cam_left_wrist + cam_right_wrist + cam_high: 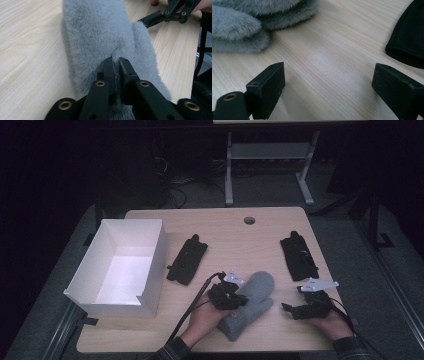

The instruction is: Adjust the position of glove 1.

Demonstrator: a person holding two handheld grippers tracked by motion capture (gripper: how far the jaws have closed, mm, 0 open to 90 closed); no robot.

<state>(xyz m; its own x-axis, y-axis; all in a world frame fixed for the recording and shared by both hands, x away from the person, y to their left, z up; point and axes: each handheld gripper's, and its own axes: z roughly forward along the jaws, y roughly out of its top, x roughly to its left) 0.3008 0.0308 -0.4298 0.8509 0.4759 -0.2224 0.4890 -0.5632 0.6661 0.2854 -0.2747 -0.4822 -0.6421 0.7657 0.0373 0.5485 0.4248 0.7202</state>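
1. Far left of the light wooden table [260,240]: an open white cardboard box [120,265], rectangular, its near-left corner hanging over the table edge.
2. Just right of the box: a flat black fabric glove [187,260], lying at an angle, apart from the box.
3. Front centre: the left gripper [239,301], held in the person's left hand [202,317], sits on a fluffy grey fur mitten [252,302]. In the left gripper view the two black jaws are nearly together, pinching a fold of the mitten's pile [100,37] between the pads.
4. The mitten lies flat on the table, cuff toward the person, thumb to the right.
5. Right front: the right gripper [287,308], in the right hand [332,322], jaws spread wide with bare wood between them, well apart from the mitten.
6. Right rear: a second black fabric glove [298,256].
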